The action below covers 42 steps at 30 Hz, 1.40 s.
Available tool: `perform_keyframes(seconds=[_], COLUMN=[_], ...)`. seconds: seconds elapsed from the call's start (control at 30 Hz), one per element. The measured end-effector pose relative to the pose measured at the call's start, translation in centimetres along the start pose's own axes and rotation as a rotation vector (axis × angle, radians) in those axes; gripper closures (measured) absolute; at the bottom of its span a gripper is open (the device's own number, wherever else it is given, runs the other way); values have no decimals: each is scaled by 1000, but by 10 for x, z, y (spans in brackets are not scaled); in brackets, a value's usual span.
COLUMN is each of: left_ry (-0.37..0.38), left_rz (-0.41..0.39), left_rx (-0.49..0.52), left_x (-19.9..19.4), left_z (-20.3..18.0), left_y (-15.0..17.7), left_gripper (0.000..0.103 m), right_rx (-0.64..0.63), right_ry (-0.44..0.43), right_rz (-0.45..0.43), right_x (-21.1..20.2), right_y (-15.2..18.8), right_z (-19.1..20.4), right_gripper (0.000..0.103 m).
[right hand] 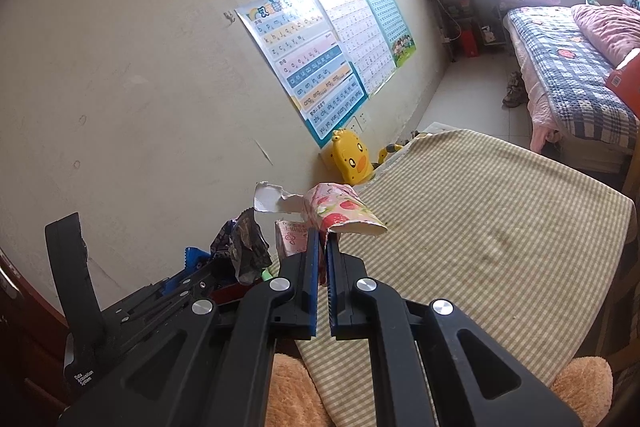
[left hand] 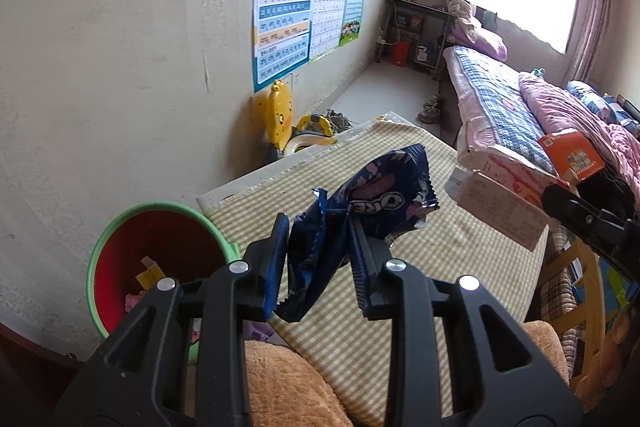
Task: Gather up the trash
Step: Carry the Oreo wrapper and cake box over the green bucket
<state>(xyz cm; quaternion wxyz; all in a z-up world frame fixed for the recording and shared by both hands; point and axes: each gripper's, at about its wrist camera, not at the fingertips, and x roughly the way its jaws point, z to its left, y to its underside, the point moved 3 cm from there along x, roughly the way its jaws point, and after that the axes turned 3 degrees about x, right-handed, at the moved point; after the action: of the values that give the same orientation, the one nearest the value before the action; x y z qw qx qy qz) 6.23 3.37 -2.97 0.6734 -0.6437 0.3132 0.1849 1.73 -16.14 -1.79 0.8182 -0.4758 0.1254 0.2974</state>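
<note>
With my left claw (left hand: 320,259) clamping the blue wrapper (left hand: 372,203) and my right claw (right hand: 323,267) pinching the pink carton (right hand: 340,209), I should carry both squarely over the bin (left hand: 156,259) before letting go.

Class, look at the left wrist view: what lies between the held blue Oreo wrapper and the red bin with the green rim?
In the left wrist view, only the left gripper's own finger and bare wall separate the Oreo wrapper from the bin; no other trash lies between.

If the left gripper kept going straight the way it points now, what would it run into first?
Probably the checked tabletop just beyond the Oreo wrapper that the left gripper holds, since it points downward over it; depth is hard to judge.
</note>
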Motion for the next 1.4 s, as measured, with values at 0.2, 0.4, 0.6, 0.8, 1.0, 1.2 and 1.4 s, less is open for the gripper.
perform_keyframes(seconds=[0.2,0.4,0.6,0.8,1.0,1.2,1.4], left_ry=[-34,-65,-97,-158,-217,-251,-266], left_rz=[2,-1,-5,8,34,51,75], left_rx=[-24,-57,-84,-133,-184,-222,-240], left_x=[1,-1,-2,-1,-2,-2,6], left_z=[19,41,62,98,136,162,179], left_y=[1,4,7,14,27,38,46], left_gripper=[75,75,75,75,75,75,75], right_rx=[-19,-46,-79,-117,-150,-174,-188], right_ry=[-12,-27,-53,-85,-107,-113,-111], right_rz=[26,57,109,175,221,246,273], right_x=[12,25,46,72,95,110,127], right_y=[4,9,18,33,47,53,58], right_z=[12,27,48,73,97,112,122], right_gripper=[100,100,100,100,100,100,100])
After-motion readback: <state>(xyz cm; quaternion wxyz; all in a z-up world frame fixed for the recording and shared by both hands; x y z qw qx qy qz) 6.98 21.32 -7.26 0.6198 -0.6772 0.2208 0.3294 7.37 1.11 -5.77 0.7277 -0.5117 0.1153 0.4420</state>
